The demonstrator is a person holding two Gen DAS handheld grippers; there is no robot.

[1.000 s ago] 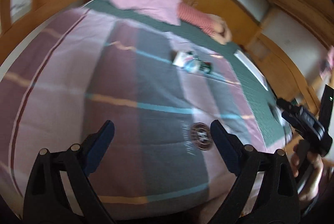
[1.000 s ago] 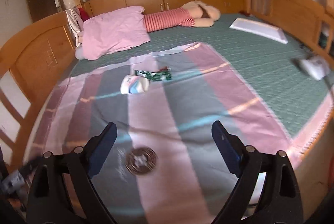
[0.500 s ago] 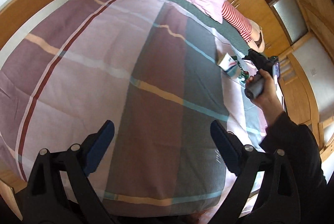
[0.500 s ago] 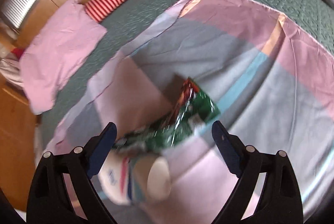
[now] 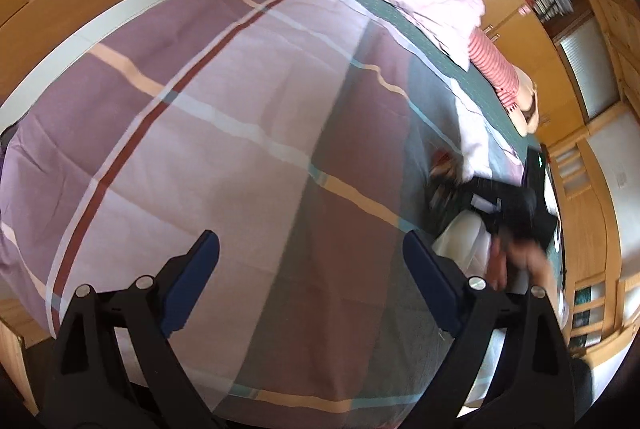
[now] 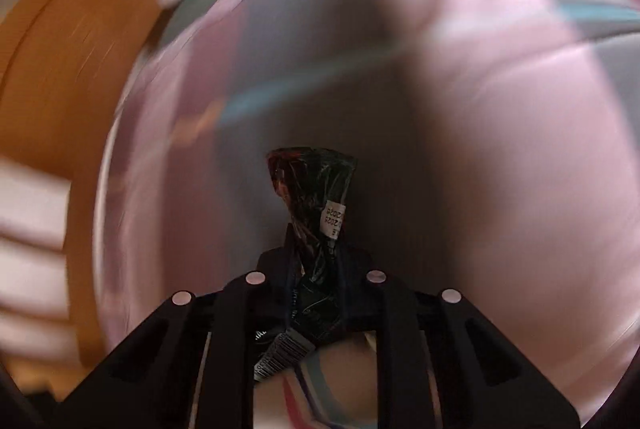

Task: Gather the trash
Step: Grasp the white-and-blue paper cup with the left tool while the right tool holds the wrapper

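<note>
Right gripper pinched tight on the twisted green snack wrapper above the plaid bedspread, left gripper wide and empty; slick foil could slide free if swung fast

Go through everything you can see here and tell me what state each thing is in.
Right hand-held gripper: shut on the wrapper.
Wrapper: crumpled, pinched, sticking out past the fingertips.
Left hand-held gripper: open, holding nothing.
Striped blanket: spread flat over the bed.
</note>
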